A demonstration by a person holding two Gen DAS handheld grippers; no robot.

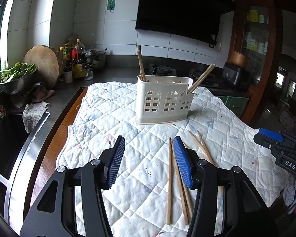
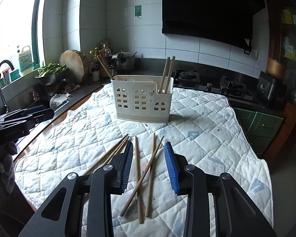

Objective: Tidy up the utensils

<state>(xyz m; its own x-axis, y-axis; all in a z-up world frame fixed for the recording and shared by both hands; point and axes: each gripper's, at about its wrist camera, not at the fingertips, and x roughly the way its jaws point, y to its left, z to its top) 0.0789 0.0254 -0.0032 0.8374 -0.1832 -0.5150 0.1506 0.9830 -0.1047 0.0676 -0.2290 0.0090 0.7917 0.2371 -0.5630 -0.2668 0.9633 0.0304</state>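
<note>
- Wooden chopsticks lay loose on the quilted cloth [image 2: 197, 138] over the surface, in front of the cream utensil holder [image 2: 142, 100].
- Three chopsticks [image 2: 146, 169] lay under the right tool [image 2: 148, 165], long axes running from the camera toward the holder; one crossed the others on a slant.
- The right tool's blue pads [image 2: 171, 167] stood apart on either side of those three, pressing on none of them.
- A pair of chopsticks [image 1: 175, 181] lay near the left tool [image 1: 148, 162], roughly parallel, pointing toward the holder; the tool's right pad [image 1: 182, 164] overlapped them in view.
- The left tool stood half open with only cloth between its pads.
- The holder stood upright, with two sticks [image 2: 166, 75] in its right end and two sticks [image 2: 105, 67] leaning out at the left end.
</note>
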